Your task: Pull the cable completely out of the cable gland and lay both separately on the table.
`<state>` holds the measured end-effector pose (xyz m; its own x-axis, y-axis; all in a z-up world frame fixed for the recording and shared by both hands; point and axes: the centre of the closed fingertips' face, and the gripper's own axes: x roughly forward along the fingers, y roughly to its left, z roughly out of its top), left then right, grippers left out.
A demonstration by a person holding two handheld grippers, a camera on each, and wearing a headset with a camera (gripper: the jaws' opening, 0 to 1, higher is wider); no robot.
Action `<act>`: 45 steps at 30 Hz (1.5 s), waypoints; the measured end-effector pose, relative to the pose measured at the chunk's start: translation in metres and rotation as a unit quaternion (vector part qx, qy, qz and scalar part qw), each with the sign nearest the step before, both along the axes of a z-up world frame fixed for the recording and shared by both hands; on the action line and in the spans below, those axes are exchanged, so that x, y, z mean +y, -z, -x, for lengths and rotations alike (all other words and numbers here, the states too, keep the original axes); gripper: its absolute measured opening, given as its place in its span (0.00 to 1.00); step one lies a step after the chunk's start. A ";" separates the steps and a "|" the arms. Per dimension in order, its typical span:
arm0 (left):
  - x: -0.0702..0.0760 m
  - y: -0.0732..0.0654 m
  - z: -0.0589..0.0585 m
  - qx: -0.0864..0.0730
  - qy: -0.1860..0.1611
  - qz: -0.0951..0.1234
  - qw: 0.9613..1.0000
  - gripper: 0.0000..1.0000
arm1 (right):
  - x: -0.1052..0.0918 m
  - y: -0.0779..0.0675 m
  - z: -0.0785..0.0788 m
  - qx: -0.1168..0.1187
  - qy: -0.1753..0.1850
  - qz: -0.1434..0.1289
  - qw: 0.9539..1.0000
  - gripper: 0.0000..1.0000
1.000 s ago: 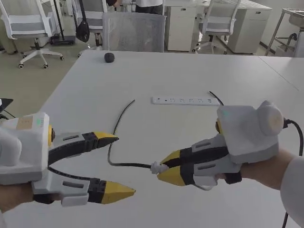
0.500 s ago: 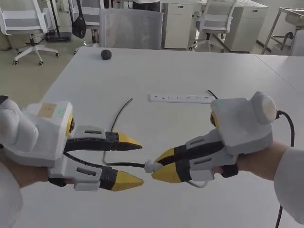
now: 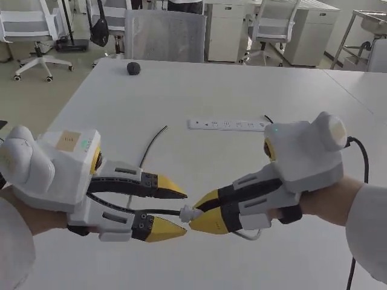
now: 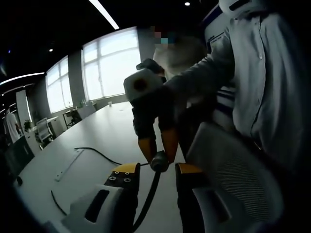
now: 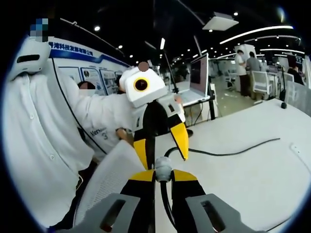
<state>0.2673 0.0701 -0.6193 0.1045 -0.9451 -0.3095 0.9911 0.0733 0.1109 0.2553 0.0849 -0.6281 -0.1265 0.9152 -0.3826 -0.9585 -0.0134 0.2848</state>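
— Nearest first. What did the right gripper (image 5: 162, 176) have?
— Jaws pinched narrow on the cable gland (image 3: 188, 212), held above the table (image 3: 260, 90), close in front of the person.
— And the left gripper (image 3: 174, 211)?
— Jaws apart, tips facing the right gripper's, just beside the gland. The cable (image 4: 149, 194) ran between them. Contact not discernible; no clamp.
— Which way did the cable lie?
— Out of the gland toward the person's left, straight down the gap of the left jaws. It then curved away across the table to a free end near the power strip (image 3: 227, 125). Cable not yet out of the gland.
— So the pull?
— My reading: the left gripper was the nearer one. Close it on the cable by the gland, then draw the two apart along that left-right axis.
— Farther off?
— Small dark object (image 3: 134, 68) near the far edge; mesh chair (image 3: 163, 36) beyond.
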 end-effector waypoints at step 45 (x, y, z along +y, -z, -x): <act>-0.003 -0.011 0.016 -0.008 0.038 0.000 0.999 0.15 | -0.002 -0.007 0.010 0.051 -0.024 -0.006 0.998 0.08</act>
<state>0.2510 0.0673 -0.6087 0.0383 -0.9506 -0.3080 0.9919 -0.0013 0.1273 0.2449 0.0826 -0.6214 -0.2080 0.9117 -0.3542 -0.9224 -0.0622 0.3813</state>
